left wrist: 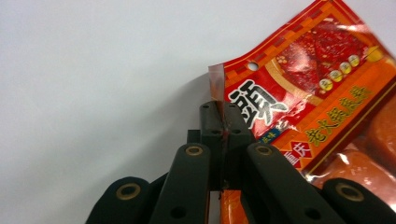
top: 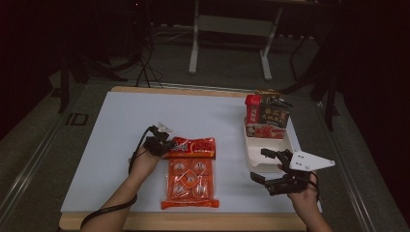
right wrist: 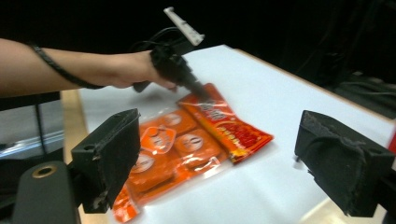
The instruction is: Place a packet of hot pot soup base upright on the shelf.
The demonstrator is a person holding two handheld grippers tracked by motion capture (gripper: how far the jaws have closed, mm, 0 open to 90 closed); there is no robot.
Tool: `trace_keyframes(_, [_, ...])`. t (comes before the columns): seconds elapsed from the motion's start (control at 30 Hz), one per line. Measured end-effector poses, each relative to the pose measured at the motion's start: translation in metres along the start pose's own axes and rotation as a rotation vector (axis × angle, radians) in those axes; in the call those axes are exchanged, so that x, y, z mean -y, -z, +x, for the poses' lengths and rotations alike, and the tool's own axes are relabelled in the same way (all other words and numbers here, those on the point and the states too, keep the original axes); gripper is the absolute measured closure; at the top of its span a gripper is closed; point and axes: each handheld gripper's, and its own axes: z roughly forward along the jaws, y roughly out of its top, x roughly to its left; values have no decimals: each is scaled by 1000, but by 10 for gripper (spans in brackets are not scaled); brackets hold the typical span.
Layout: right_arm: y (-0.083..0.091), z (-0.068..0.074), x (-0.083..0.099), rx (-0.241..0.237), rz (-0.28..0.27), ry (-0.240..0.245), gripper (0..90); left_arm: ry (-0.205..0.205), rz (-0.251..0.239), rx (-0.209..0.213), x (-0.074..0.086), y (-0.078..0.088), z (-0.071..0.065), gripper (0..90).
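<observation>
Left gripper [left wrist: 223, 122] clamped on the red packet's [left wrist: 299, 88] edge; right gripper [right wrist: 219, 163] wide apart. Lift slowly, keeping the pinch firm.

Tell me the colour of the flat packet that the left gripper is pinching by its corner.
Red flat packet with orange-gold trim and white lettering; clearest in the left gripper view.

Red packet [left wrist: 317, 88]: large black-on-white character 頭 near the hang hole; below it a row of yellow Chinese characters on orange, too tilted and blurred to read surely. Print on the orange pack [top: 189, 182] and tray packets [top: 269, 114]: illegible.
</observation>
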Motion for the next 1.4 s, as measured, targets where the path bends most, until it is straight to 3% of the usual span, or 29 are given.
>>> trace_keyframes(0.1, [1,1,-1,11,8,-6,135,-21,-31,0,-1,6,-3,900])
trace_keyframes(0.23, [1,1,-2,-15,4,-43,135,-21,-79,14,-3,15,-7,900])
trace_keyframes(0.4, [1,0,-4,-28,-11,-84,124,-54,-114,24,-8,27,-11,900])
trace_keyframes(0.57, [0,2,-6,-18,-3,-63,108,-71,-153,42,-12,38,-13,900])
trace_keyframes(0.77, [-5,4,-8,-17,6,-71,110,-91,-222,71,-16,53,-18,900])
trace_keyframes(1.1, [-11,1,-14,8,20,-70,149,-189,-370,172,-19,86,-27,900])
trace_keyframes(1.33, [-22,-5,-21,22,18,-82,166,-231,-429,217,-15,100,-27,900])
trace_keyframes(1.4, [-31,-7,-25,32,16,-88,166,-236,-458,251,-14,105,-29,900])
